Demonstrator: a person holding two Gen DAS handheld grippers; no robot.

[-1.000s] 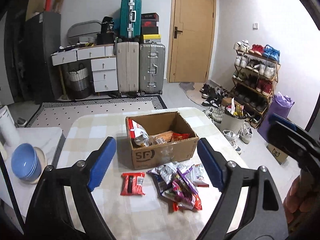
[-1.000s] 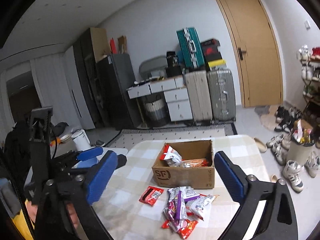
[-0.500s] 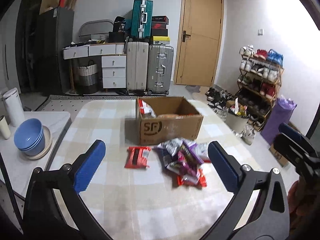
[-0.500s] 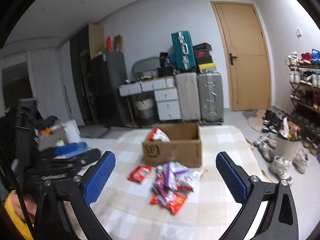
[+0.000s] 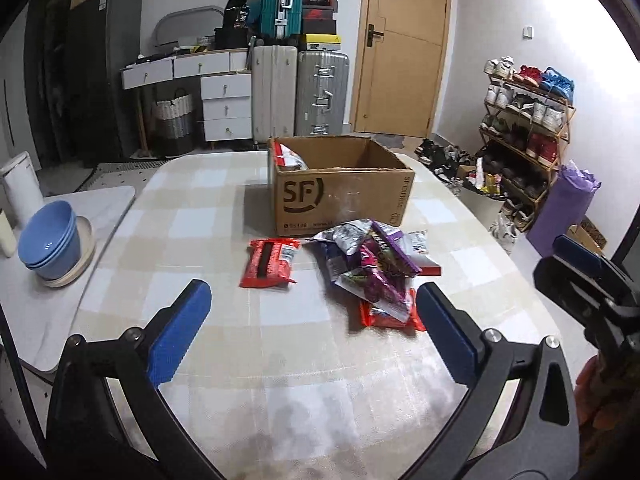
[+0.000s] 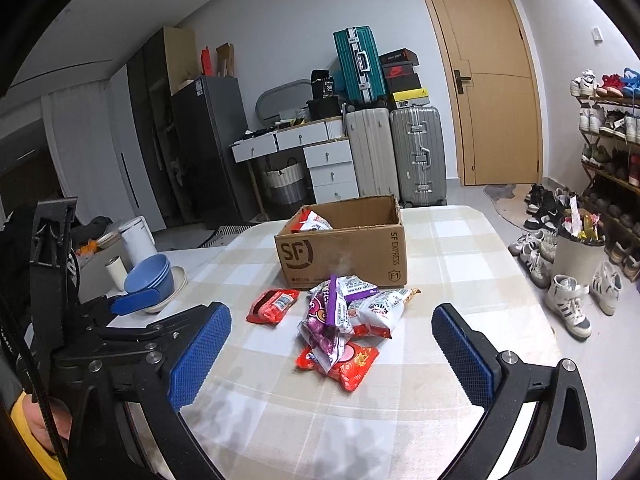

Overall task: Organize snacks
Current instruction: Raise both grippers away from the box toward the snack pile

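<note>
An open cardboard box (image 5: 344, 196) (image 6: 344, 256) marked SF stands on the checked table (image 5: 192, 220) (image 6: 452, 248), with a red-and-white packet (image 5: 288, 160) showing at its left inner wall. In front of it lies a pile of snack packets (image 5: 372, 272) (image 6: 344, 320), purple, white and red. A single red packet (image 5: 270, 262) (image 6: 272, 304) lies to the pile's left. My left gripper (image 5: 312, 312) hangs open above the table, short of the packets, nothing between its blue pads. My right gripper (image 6: 332, 340) is also open and empty, its pads either side of the pile in the picture, held above it.
Blue bowls (image 5: 50, 240) (image 6: 150, 276) on a plate sit on a white side surface left of the table. Suitcases (image 5: 296, 92), a drawer unit (image 5: 224, 104) and a door (image 5: 404, 48) line the far wall. A shoe rack (image 5: 524, 120) stands on the right.
Both grippers have sunk toward the table, so the box is now seen from the side instead of from above. The left gripper's jaws have widened. The snacks have not moved.
</note>
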